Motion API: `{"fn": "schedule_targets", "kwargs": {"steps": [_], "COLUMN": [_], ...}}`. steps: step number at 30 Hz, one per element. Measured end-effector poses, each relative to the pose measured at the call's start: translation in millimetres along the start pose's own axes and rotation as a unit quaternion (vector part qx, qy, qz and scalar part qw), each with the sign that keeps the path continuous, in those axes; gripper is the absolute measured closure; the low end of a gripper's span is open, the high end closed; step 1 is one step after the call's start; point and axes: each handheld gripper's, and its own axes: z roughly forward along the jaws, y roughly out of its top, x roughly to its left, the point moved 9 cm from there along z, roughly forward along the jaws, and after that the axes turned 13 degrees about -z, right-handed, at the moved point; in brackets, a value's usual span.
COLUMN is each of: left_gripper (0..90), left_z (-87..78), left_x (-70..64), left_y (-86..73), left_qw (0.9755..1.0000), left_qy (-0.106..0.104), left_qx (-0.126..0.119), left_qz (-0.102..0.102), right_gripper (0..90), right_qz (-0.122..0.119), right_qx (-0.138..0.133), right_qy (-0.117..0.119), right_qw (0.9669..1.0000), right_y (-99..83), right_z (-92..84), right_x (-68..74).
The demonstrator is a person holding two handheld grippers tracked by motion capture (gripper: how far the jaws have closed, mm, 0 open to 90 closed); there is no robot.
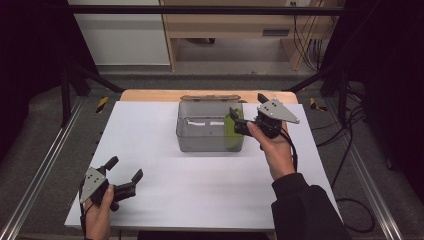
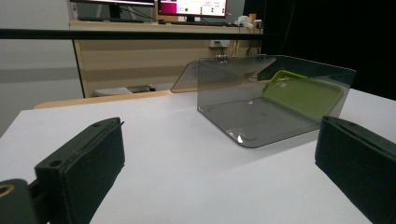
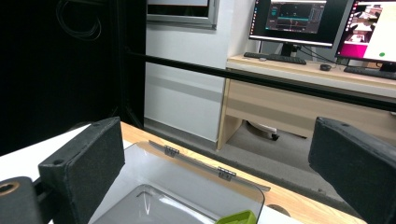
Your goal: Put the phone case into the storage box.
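Clear grey box (image 1: 210, 131) at the far middle of the white table (image 1: 165, 190), lid folded back, green case (image 1: 231, 131) leaning inside its right end, right gripper (image 1: 246, 112) spread wide just above that end, left gripper (image 1: 124, 170) spread wide and empty at the near left corner, well apart from the box

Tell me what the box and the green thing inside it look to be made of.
Box: likely smoked clear plastic, glossy; you see through its walls, and small metal hinges hold its lid. Green thing: probably matte soft plastic or silicone, opaque lime with rounded corners; its exact material stays uncertain.
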Motion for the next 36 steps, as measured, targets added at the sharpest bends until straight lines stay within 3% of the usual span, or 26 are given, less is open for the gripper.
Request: {"fn": "schedule_targets", "kwargs": {"steps": [18,36], "left_gripper": [1.4,1.4], "left_z": [0.6,0.2], "left_x": [-1.4,-2.8], "left_y": [-1.0,-0.5], "left_qw": [1.0000,0.9999], "left_qy": [-0.001,-0.005], "left_qx": [0.001,-0.001], "left_qz": [0.003,0.010], "right_gripper": [3.5,3.5], "right_qz": [-0.013,-0.013], "right_qx": [-0.003,0.010], "right_qy": [-0.008,-0.015], "right_qw": [0.9999,0.9997], "right_y": [-0.1,-13.1], "right_z": [-10.3,-28.0], "right_x": [-6.2,-16.6]}}
